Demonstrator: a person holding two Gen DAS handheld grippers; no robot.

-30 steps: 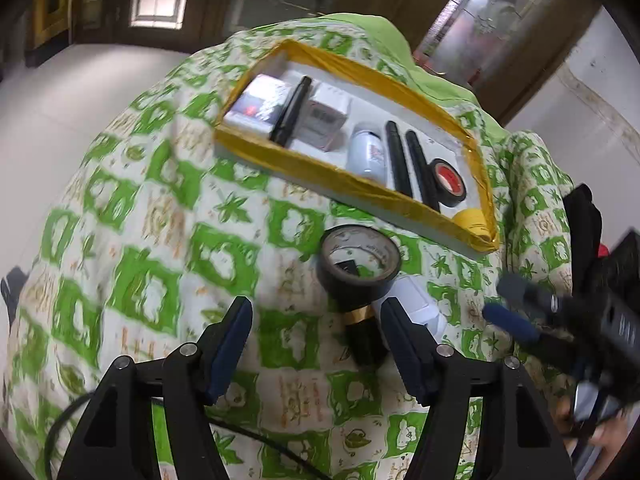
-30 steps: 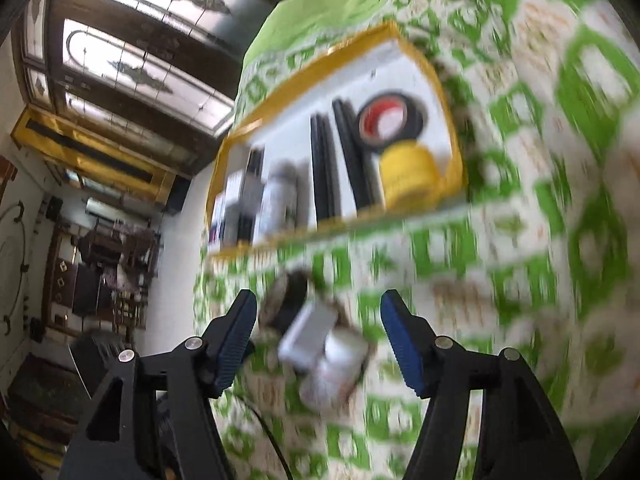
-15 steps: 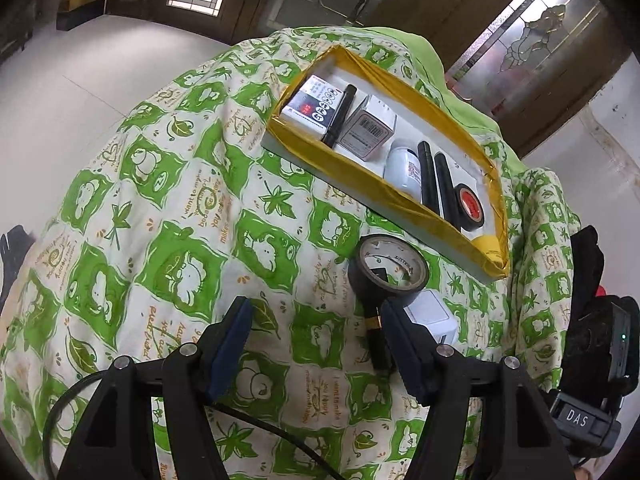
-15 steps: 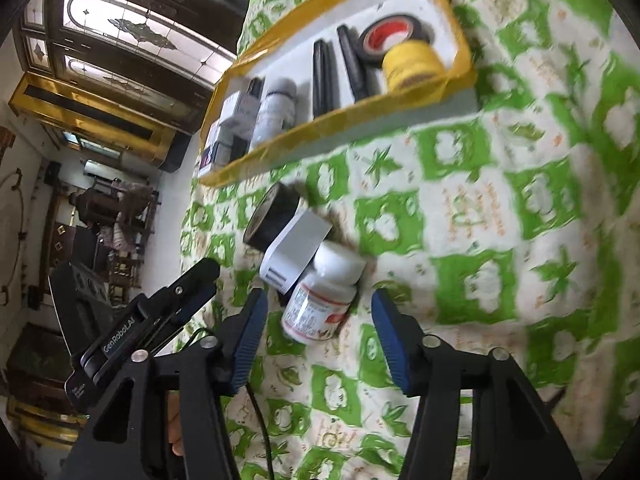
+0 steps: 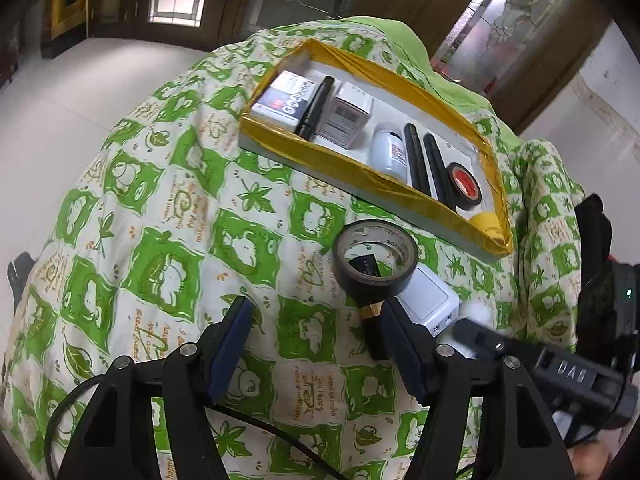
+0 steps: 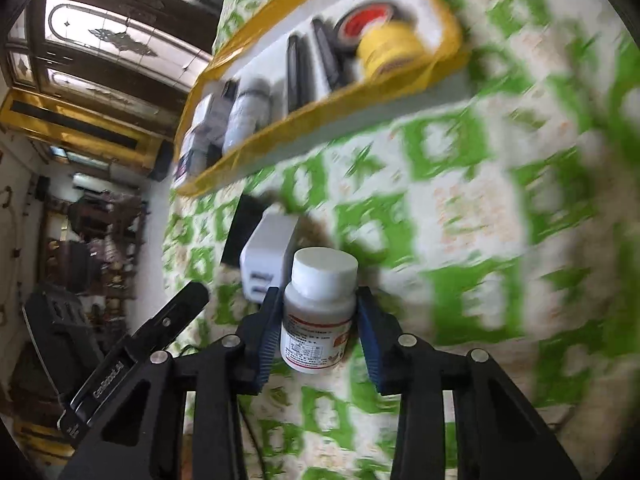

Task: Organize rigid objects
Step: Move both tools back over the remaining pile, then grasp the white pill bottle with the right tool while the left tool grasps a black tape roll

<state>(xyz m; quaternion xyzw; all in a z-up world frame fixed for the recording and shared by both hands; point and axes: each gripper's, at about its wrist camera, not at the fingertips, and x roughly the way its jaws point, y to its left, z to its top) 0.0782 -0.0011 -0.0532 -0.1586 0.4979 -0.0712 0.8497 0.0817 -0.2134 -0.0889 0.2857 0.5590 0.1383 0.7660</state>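
My right gripper (image 6: 318,320) is shut on a white pill bottle (image 6: 320,304) with a white cap, held just above the green patterned cloth. Behind it lies a white charger block (image 6: 266,254). My left gripper (image 5: 316,340) is open and empty over the cloth. Just ahead of it lie a black tape roll (image 5: 376,258), a black tube with a gold band (image 5: 374,330) and the white charger block (image 5: 430,302). The yellow-edged tray (image 5: 320,156) beyond holds boxes, a white bottle, black pens and tape rolls.
The tray shows in the right wrist view (image 6: 320,108) with a yellow tape roll (image 6: 390,50) and a red-cored roll (image 6: 362,26) at its right end. The cloth drops off at the table edges. The other gripper's body (image 5: 560,376) sits at the lower right.
My right gripper has moved in and closed on the white pill bottle, which lay on the cloth before. The left gripper stays open and has shifted only slightly.
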